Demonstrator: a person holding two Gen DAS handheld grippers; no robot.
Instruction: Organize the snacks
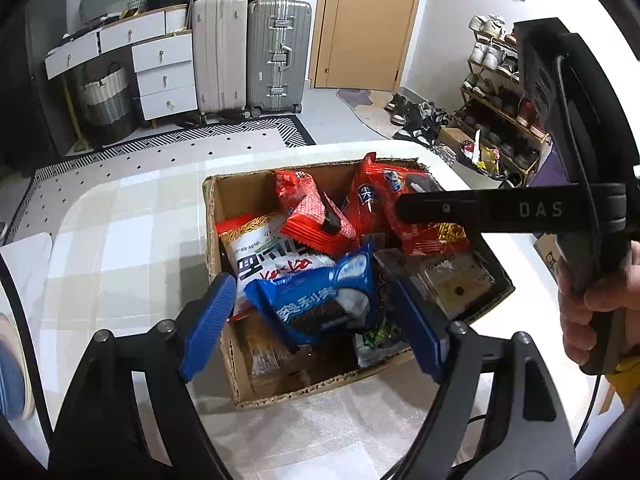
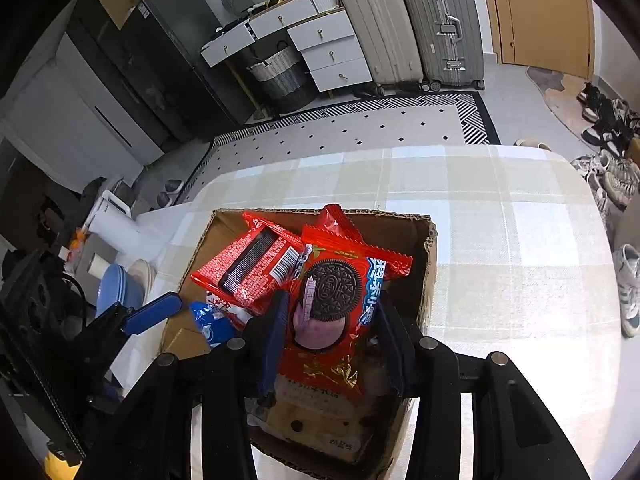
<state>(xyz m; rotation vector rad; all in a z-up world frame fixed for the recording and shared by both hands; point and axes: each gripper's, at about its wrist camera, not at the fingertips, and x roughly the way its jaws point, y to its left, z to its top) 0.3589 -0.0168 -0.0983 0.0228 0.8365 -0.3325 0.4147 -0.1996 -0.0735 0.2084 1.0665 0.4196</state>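
Observation:
A cardboard box (image 1: 224, 196) full of snack packets sits on the checked tablecloth; it also shows in the right wrist view (image 2: 430, 264). My left gripper (image 1: 316, 320) is open above the box, its blue pads either side of a blue Oreo packet (image 1: 320, 300). A white noodle packet (image 1: 264, 256) and a red wafer packet (image 1: 316, 216) lie behind it. My right gripper (image 2: 332, 332) straddles a red Oreo packet (image 2: 336, 304) inside the box; the pads stand close to its edges, contact unclear. It reaches in from the right in the left wrist view (image 1: 404, 208).
The table (image 2: 500, 220) extends right and behind the box. A clear-wrapped cake packet (image 1: 456, 280) lies in the box's right corner. Suitcases (image 1: 248, 52), a drawer unit (image 1: 160, 68), a shoe rack (image 1: 500, 92) and a patterned rug (image 2: 360, 132) lie beyond the table.

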